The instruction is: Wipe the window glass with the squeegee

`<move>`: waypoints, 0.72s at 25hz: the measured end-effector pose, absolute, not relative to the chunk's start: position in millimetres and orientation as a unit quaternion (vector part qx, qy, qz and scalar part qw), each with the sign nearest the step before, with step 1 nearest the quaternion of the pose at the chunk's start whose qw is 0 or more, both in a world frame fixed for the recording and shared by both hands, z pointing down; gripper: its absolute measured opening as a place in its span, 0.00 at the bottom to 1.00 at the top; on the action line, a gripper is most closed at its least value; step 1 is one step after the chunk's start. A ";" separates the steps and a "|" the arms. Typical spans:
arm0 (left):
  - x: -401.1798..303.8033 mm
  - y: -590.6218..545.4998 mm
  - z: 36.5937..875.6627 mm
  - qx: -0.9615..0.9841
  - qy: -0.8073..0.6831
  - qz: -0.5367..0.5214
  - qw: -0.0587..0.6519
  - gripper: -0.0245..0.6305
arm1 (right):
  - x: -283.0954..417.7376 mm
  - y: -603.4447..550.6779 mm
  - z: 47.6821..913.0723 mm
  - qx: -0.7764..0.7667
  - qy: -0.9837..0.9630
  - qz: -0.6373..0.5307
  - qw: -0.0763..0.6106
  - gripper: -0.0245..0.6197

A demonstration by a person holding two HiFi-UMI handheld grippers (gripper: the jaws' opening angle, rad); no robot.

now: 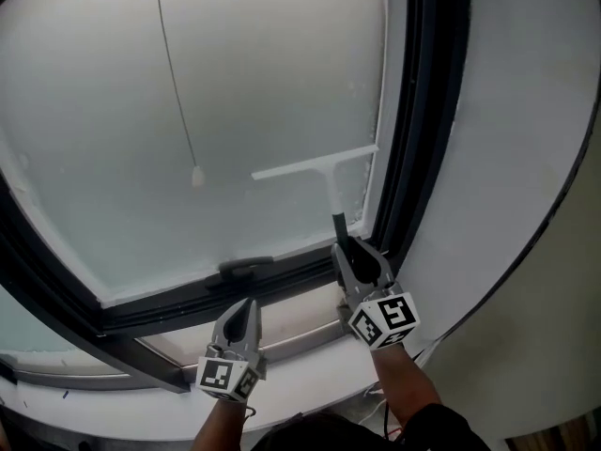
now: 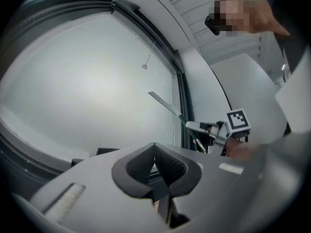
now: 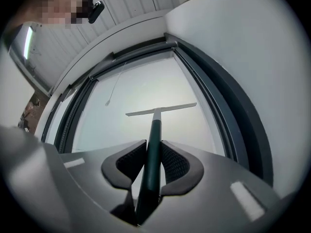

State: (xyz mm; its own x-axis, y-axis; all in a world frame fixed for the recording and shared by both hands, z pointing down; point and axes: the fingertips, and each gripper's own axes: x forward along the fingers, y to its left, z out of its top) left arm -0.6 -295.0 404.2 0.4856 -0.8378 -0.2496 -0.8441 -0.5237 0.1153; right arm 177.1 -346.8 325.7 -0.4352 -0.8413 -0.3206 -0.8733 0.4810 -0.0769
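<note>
My right gripper clamps the squeegee's dark handle. The handle points up and away, with the pale blade crosswise low on the window glass, near its right frame. My left gripper is closed and empty.

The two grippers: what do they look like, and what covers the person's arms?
Both the left gripper and right gripper are grey, tapering, with dark ribbed pads. Each carries a white cube with black square markers. A dark sleeve shows.
</note>
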 end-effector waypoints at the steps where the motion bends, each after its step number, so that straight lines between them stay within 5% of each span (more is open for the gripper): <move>1: -1.8 -294.6 398.7 -0.862 0.487 0.140 0.019 0.04 | 175.8 -349.8 310.2 -0.505 0.844 0.061 0.168 0.19; 18: -29.7 -298.7 369.7 -0.872 0.469 0.125 0.067 0.04 | 131.0 -386.2 122.8 -0.507 0.808 0.162 0.251 0.19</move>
